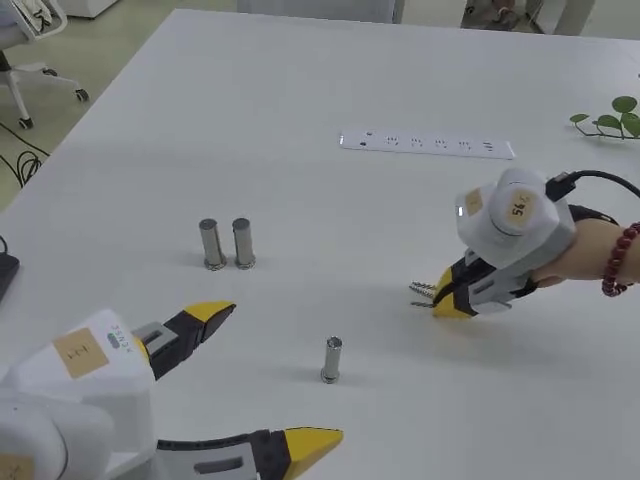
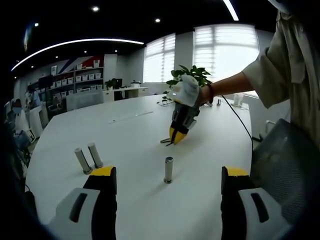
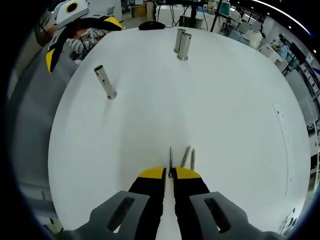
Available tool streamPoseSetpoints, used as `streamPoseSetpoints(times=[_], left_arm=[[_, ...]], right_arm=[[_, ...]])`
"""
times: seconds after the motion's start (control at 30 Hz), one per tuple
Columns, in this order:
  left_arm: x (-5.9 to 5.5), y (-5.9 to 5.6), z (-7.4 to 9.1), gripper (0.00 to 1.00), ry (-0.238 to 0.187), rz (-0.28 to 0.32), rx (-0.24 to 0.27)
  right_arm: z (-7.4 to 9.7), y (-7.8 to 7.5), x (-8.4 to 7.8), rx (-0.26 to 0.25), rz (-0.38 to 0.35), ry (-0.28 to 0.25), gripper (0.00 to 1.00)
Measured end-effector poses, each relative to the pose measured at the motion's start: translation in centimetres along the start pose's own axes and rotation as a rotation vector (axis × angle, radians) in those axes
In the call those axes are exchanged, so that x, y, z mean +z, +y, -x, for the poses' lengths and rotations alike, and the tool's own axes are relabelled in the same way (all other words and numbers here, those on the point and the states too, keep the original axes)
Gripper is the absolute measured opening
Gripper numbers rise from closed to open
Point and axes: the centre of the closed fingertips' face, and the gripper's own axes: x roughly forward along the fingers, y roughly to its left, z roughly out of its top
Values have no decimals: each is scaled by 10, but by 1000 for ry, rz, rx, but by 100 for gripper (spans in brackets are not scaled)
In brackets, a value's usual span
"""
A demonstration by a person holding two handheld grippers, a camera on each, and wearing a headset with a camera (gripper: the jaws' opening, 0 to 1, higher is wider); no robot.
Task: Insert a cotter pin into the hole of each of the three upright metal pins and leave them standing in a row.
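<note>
Right gripper (image 3: 171,175) closed, seemingly pinching end of one of three cotter pins (image 3: 182,156) lying on surface (image 1: 350,200). Likely thin, light, slippery wire: hold near head. Left gripper (image 1: 272,373) wide open, empty, near lone metal pin (image 1: 332,360); two others (image 1: 243,243) upright, well apart from it.

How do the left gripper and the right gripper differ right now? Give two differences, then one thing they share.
Jaws: the left gripper stands wide open and empty; the right gripper is shut on cotter pins that stick out past its tips. Place: the left gripper faces the lone metal pin close ahead; the right gripper is well off to its side. Both have black jaws with yellow tips.
</note>
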Motion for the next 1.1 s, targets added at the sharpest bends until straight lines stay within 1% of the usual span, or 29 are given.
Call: streamPoseSetpoints(times=[0.2,0.33,0.5,0.77,0.9,0.97,1.07,1.1], left_arm=[[0,-1,0,85,1,2,-2],[0,-1,1,85,2,7,-2],[-1,0,1,84,4,14,-2],[-2,1,3,84,7,12,-1],[-3,1,4,83,12,17,1],[-3,1,4,82,14,30,1],[0,3,6,81,-2,61,2],[0,4,6,81,-1,67,3]], right_arm=[[0,-1,0,-9,13,32,5],[0,0,0,-7,20,57,5],[0,-1,0,-6,23,72,4],[1,0,1,-13,42,68,2],[3,-1,3,-24,45,54,2],[4,0,3,-25,51,56,2],[5,1,3,-31,59,57,2],[6,1,4,-33,60,54,2]])
